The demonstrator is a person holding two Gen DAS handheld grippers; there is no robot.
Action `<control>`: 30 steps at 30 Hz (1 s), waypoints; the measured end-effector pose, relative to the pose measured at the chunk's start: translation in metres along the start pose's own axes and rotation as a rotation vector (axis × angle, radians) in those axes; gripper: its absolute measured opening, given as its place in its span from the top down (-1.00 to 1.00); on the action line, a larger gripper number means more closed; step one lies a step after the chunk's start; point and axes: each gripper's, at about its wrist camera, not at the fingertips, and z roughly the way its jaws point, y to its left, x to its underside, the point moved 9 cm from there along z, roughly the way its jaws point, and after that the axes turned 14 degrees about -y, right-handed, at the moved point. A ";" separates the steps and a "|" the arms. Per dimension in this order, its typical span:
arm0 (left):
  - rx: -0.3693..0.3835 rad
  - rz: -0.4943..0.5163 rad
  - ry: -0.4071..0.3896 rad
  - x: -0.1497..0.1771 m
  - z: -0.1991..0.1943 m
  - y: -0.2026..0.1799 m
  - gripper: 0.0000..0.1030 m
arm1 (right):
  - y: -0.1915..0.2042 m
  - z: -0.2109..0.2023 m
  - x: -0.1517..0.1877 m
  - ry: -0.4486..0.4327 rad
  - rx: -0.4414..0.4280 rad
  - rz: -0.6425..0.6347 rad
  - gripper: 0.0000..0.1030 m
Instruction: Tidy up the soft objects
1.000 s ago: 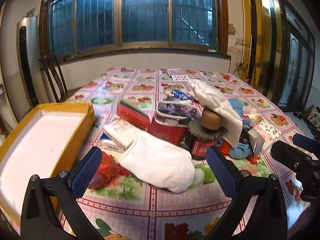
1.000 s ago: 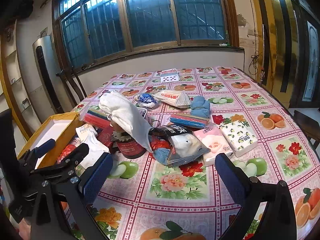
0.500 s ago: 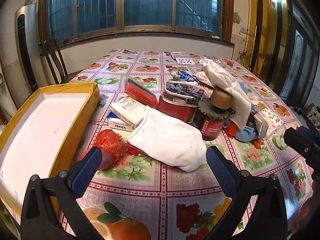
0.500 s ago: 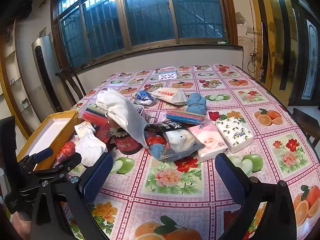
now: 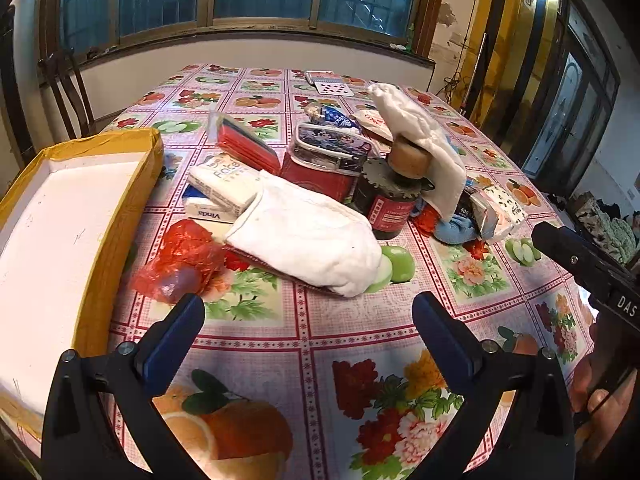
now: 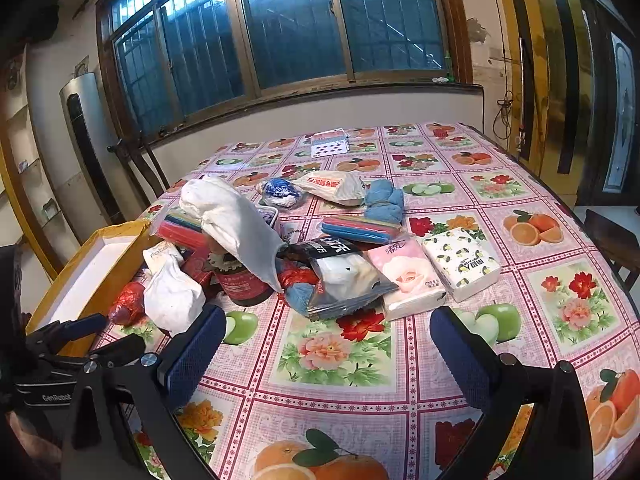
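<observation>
Both grippers just hang side by side, left gripper (image 5: 308, 320) and right gripper (image 6: 326, 334) each with jaws spread wide and nothing between the pads.

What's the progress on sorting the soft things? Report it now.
Done: nothing visible; the yellow box holds nothing. In hand: nothing; left gripper and right gripper are open above the tablecloth. Left: white cloth, draped cloth, blue cloth and tissue packs.

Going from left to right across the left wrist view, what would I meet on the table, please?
Yellow box → red plastic bag → white cloth → dark jar → blue cloth.
</observation>
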 end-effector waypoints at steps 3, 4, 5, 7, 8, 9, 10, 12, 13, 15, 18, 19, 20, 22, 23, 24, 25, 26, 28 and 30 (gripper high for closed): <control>0.020 -0.035 0.050 0.005 0.000 0.012 -1.00 | -0.003 0.003 0.001 0.004 -0.012 0.019 -0.99; 0.020 -0.049 0.062 0.006 0.001 0.015 -1.00 | -0.004 0.005 0.002 0.008 -0.015 0.025 -0.99; 0.021 -0.068 0.071 0.005 0.003 0.017 -1.00 | -0.005 0.007 0.003 0.014 -0.016 0.030 -0.99; 0.038 -0.109 0.093 0.004 0.009 0.016 -1.00 | -0.007 0.009 0.004 0.024 -0.019 0.040 -0.99; 0.053 -0.134 0.107 0.003 0.012 0.014 -1.00 | -0.008 0.010 0.005 0.028 -0.024 0.045 -1.00; 0.068 -0.160 0.121 0.002 0.016 0.011 -1.00 | -0.009 0.011 0.006 0.030 -0.030 0.047 -1.00; 0.080 -0.178 0.131 0.000 0.019 0.008 -1.00 | -0.009 0.011 0.006 0.032 -0.039 0.048 -1.00; 0.092 -0.196 0.153 -0.003 0.025 0.000 -1.00 | -0.009 0.013 0.007 0.045 -0.067 0.055 -1.00; 0.090 -0.201 0.164 -0.006 0.029 -0.003 -1.00 | -0.008 0.014 0.008 0.052 -0.083 0.065 -1.00; 0.100 -0.229 0.176 -0.011 0.033 -0.007 -1.00 | -0.010 0.016 0.009 0.068 -0.094 0.092 -0.99; 0.128 -0.259 0.194 -0.020 0.035 -0.014 -1.00 | -0.014 0.017 0.010 0.071 -0.087 0.102 -1.00; 0.128 -0.263 0.192 -0.022 0.036 -0.015 -1.00 | -0.014 0.017 0.010 0.070 -0.088 0.099 -1.00; 0.124 -0.266 0.193 -0.023 0.036 -0.016 -1.00 | -0.013 0.016 0.010 0.069 -0.089 0.094 -0.99; 0.116 -0.274 0.208 -0.022 0.042 -0.016 -1.00 | -0.011 0.017 0.011 0.071 -0.093 0.086 -1.00; 0.096 -0.273 0.213 -0.021 0.044 -0.015 -1.00 | -0.010 0.018 0.011 0.074 -0.094 0.083 -0.99; 0.080 -0.273 0.218 -0.019 0.046 -0.014 -1.00 | -0.010 0.019 0.012 0.077 -0.096 0.083 -0.99; 0.073 -0.277 0.227 -0.018 0.049 -0.015 -1.00 | -0.010 0.019 0.012 0.079 -0.098 0.085 -0.99; 0.062 -0.288 0.238 -0.016 0.052 -0.014 -1.00 | -0.010 0.020 0.012 0.081 -0.102 0.086 -0.99; 0.025 -0.293 0.237 -0.014 0.054 -0.011 -1.00 | -0.011 0.021 0.013 0.088 -0.105 0.086 -0.99; 0.003 -0.282 0.227 -0.016 0.057 -0.012 -1.00 | -0.012 0.023 0.015 0.098 -0.108 0.085 -0.99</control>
